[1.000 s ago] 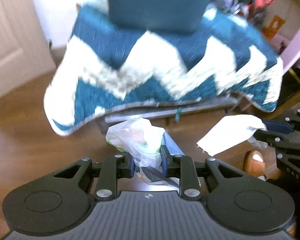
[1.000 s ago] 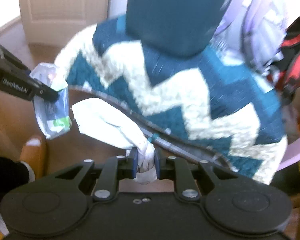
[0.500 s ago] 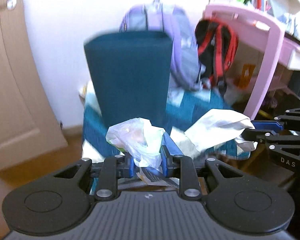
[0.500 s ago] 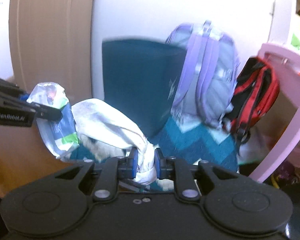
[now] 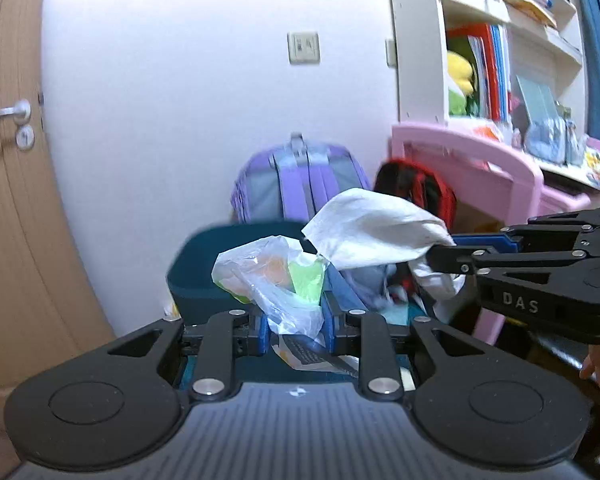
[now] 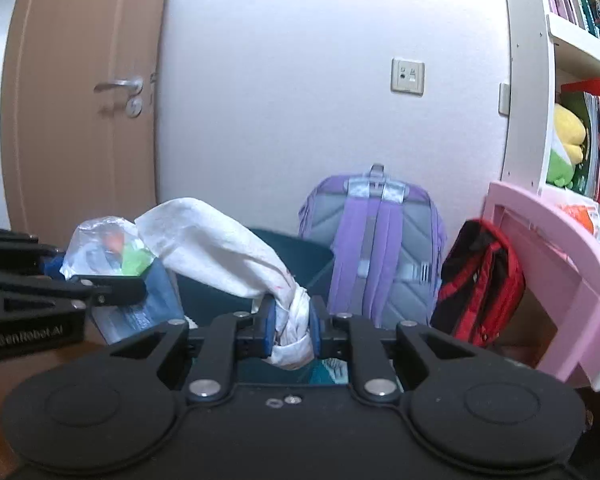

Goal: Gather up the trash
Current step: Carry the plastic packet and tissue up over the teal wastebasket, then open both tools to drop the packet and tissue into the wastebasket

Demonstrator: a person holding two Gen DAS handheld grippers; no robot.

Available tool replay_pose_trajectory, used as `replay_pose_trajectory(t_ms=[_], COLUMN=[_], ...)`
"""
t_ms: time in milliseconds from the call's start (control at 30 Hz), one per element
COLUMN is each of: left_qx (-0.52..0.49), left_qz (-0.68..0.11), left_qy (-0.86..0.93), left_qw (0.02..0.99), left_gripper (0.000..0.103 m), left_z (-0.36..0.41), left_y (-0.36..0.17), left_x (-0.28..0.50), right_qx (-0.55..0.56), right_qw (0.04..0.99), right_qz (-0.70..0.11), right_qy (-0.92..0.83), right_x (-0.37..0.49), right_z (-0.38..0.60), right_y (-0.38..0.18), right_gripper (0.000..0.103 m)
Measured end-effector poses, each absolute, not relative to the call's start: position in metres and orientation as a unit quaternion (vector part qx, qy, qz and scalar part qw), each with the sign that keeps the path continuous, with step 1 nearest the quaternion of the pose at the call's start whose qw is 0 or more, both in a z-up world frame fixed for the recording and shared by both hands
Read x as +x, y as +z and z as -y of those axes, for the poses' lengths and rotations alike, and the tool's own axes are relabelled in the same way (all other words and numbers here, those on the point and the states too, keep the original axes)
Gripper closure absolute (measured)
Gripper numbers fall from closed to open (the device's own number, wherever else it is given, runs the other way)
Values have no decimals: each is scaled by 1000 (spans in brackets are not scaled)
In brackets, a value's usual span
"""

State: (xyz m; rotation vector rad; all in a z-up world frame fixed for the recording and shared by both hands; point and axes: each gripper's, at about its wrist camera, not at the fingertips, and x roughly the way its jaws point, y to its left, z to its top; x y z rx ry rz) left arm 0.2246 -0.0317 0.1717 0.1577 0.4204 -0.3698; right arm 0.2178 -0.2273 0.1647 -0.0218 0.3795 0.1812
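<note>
Carry step: left gripper clamps crumpled clear plastic wrapper, right gripper clamps twisted white paper tissue, both aloft near dark teal bin; next, probably release over it.

— What is the left gripper clamping?
— A crinkled plastic bag, thin, translucent and glossy. The gripper itself is matt black plastic with bright metal screws.

— And the right gripper?
— A soft, matt white paper tissue, twisted and creased at the blue pads.

— Behind them?
— A smooth dark teal bin, a woven fabric purple backpack, a satin wood-grain door with a brushed metal handle, a glossy pink plastic desk.
</note>
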Motion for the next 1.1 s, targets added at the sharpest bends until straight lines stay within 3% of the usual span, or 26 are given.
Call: replay_pose_trajectory(t_ms=[433, 1100], left_qx=[73, 61], left_qz=[-197, -315], left_qy=[-137, -125], left_qw=[968, 939], left_gripper=[79, 79], left_z=[32, 30], left_y=[187, 89], left_x=[340, 481], right_qx=[56, 30], right_qw=[969, 940], right_qz=[-224, -324], right_qy=[88, 98], right_x=[340, 466], right_z=[214, 181], right_y=[179, 94], right_gripper=[87, 86])
